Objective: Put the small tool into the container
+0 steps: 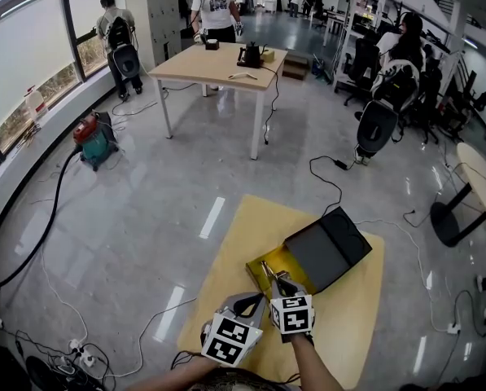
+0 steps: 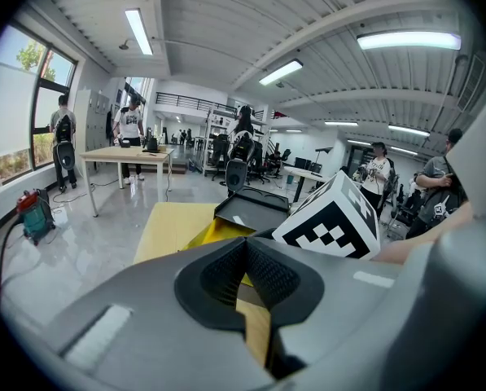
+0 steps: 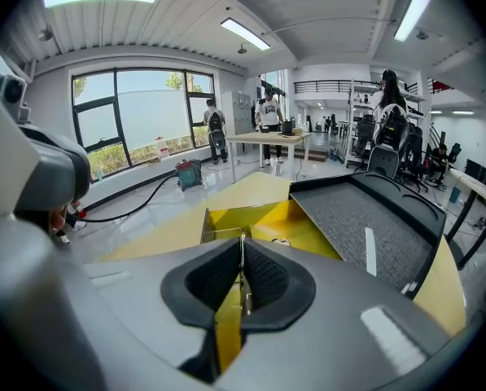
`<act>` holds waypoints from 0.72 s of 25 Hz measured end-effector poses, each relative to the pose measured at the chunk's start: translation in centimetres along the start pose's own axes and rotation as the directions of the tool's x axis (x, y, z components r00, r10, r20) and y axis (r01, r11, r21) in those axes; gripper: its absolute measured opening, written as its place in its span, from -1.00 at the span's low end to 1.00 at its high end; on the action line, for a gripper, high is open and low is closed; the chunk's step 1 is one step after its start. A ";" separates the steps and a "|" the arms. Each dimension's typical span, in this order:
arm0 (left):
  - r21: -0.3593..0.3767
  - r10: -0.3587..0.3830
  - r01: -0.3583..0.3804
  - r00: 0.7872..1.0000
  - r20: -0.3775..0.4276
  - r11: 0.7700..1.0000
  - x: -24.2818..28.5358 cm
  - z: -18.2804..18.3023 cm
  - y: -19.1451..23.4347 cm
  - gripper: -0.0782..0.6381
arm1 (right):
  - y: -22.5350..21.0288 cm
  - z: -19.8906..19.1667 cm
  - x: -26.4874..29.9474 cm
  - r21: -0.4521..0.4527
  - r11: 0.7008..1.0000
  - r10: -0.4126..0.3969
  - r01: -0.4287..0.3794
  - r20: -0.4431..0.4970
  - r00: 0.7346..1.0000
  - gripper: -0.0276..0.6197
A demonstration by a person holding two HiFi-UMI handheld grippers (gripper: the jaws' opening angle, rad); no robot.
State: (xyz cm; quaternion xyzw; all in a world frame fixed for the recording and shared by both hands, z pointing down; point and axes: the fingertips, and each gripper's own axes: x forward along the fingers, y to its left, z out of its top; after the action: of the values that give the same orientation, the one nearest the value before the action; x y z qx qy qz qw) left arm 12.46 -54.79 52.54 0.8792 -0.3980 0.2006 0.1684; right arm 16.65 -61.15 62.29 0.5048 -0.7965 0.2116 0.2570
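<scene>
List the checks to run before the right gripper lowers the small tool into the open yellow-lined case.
1. Small tool clamped in right gripper: ok.
2. Lid of the case open: ok.
3. Tool's tip over the yellow interior, in the head view: ok.
4. Left gripper shut, empty, beside the opening: ok.
5. Case floor free where the tool will land: cannot tell.
</scene>
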 end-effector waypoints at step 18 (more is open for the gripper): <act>0.002 -0.016 0.016 1.000 -0.003 1.000 -1.7 -1.0 0.5 -0.74 | -0.2 -1.0 -0.9 -0.047 0.993 -0.105 0.104 -0.017 0.994 -0.71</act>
State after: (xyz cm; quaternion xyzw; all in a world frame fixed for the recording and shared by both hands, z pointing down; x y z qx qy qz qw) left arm 10.82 -53.54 52.61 0.8823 -0.3903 0.2009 0.1699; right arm 17.34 -59.97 62.50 0.5377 -0.7711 0.1844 0.2867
